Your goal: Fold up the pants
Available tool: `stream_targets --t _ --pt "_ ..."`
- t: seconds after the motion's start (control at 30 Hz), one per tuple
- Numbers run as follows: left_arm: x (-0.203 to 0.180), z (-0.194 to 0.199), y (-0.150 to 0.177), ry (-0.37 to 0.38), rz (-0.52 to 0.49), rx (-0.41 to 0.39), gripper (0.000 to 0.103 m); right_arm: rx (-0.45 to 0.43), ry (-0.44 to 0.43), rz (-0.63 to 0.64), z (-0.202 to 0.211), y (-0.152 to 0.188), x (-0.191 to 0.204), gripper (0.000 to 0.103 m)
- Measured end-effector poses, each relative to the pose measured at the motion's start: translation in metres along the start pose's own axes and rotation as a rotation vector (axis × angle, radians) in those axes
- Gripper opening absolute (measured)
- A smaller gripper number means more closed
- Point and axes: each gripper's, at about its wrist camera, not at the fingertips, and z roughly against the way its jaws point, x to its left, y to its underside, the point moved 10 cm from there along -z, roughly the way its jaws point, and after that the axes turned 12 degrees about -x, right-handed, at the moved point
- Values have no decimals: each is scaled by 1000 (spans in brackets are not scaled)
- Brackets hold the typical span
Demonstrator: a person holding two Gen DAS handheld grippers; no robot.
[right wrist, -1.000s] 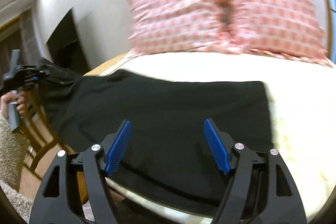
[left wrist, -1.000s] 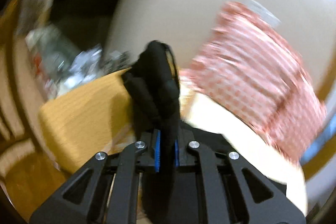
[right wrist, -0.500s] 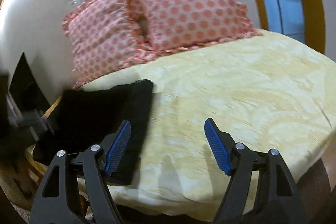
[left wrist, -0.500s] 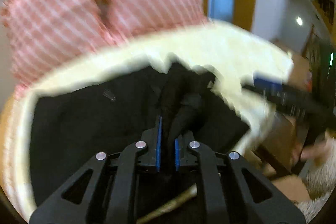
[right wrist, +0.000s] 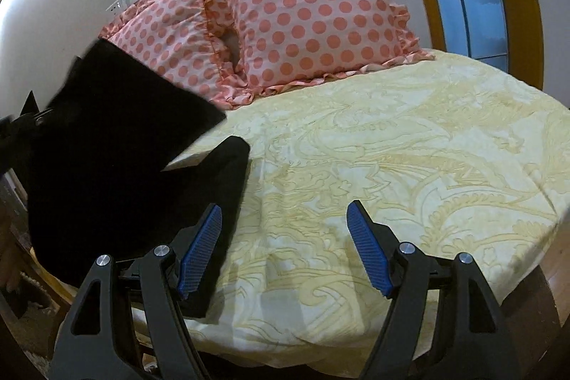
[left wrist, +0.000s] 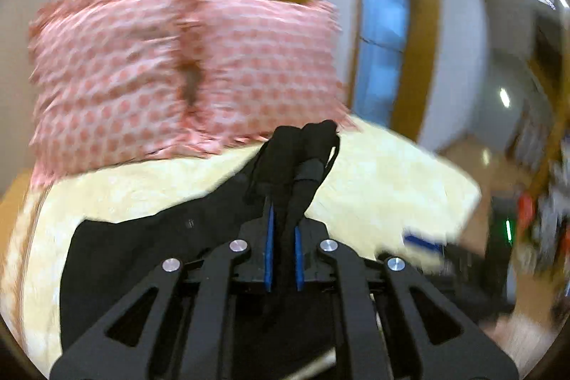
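Black pants [right wrist: 117,159] on yellow bedspread [right wrist: 392,159], one end lifted over the rest, pinched in left gripper [left wrist: 283,237]. Right gripper [right wrist: 285,248] spread wide, holding nothing, above bedspread beside pants. Polka-dot pillows [right wrist: 306,16] behind.

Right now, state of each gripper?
Left gripper: shut on the pants.
Right gripper: open, holding nothing, above the bed.
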Motion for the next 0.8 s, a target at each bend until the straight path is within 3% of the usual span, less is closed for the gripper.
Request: stream_targets --t 0.1,0.17,0.33,0.43,0.53,0.6,0.67,0.73,0.8 --pt "-26 -8 57 67 -59 151 9 9 28 -22 0 2 -12 75" --pt "-29 -11 91 101 -34 223 9 15 30 -35 -1 3 -15 75" --pt "-25 0 103 129 1 220 10 -5 3 -5 -3 -8 -1 75" --pt "-31 10 107 165 4 218 19 -38 -30 -1 -2 -23 12 75" --pt "-26 38 93 254 68 164 36 -83 -101 17 2 -41 36 75" --pt "0 56 73 200 109 71 73 -73 -194 45 1 -43 63 75" --pt "45 68 57 26 120 -29 90 -51 -264 85 -4 -37 86 75" --pt "86 68 59 -126 135 -35 90 -13 -321 131 -11 -25 110 75" --pt "110 64 71 -181 182 3 90 49 -358 166 -19 -7 128 75"
